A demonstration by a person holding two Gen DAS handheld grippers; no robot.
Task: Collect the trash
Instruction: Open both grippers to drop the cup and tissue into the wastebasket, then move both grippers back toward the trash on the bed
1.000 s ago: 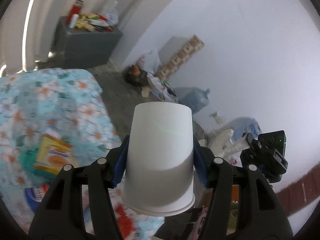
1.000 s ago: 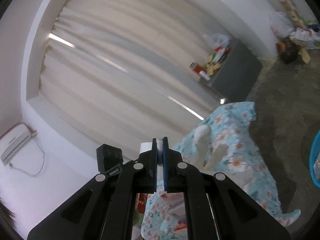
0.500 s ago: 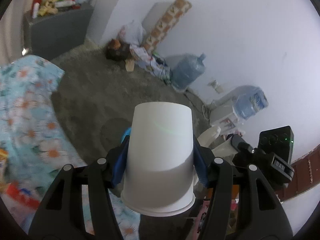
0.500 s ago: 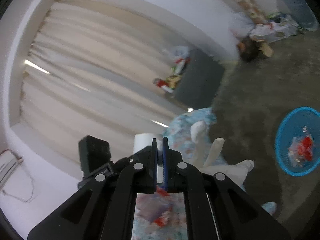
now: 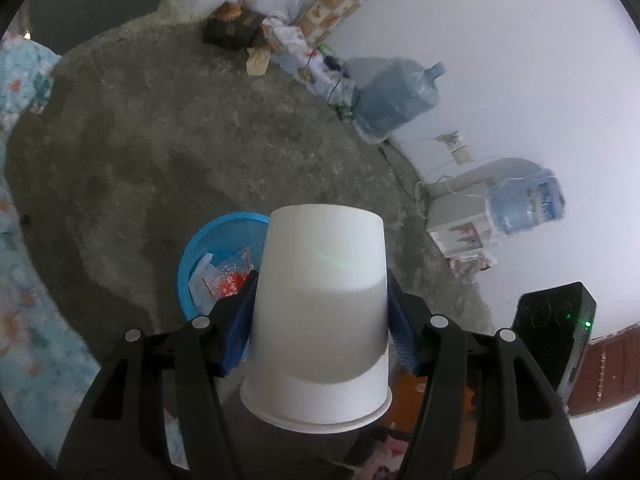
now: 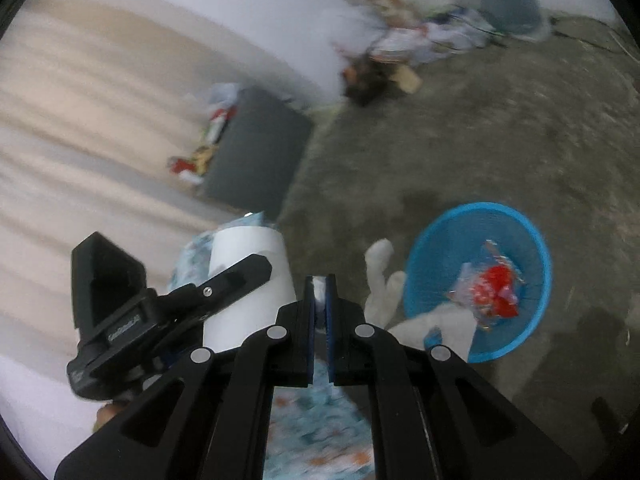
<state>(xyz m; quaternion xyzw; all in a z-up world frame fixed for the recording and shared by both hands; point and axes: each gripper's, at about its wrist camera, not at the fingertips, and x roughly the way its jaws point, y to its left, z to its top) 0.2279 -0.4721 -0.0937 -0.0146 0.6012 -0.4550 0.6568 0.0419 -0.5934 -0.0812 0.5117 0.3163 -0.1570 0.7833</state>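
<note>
Left wrist view: left gripper (image 5: 320,312), clamped on white paper cup (image 5: 320,320), has swung from the floral cloth to above blue trash basket (image 5: 208,236); drop seems near. Right gripper (image 6: 320,300) pinched almost closed.

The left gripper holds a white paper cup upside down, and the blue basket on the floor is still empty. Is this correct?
Not entirely. The blue basket is not empty: red and clear wrappers lie inside, as the right wrist view shows. The left gripper does hold the white paper cup upside down.
</note>
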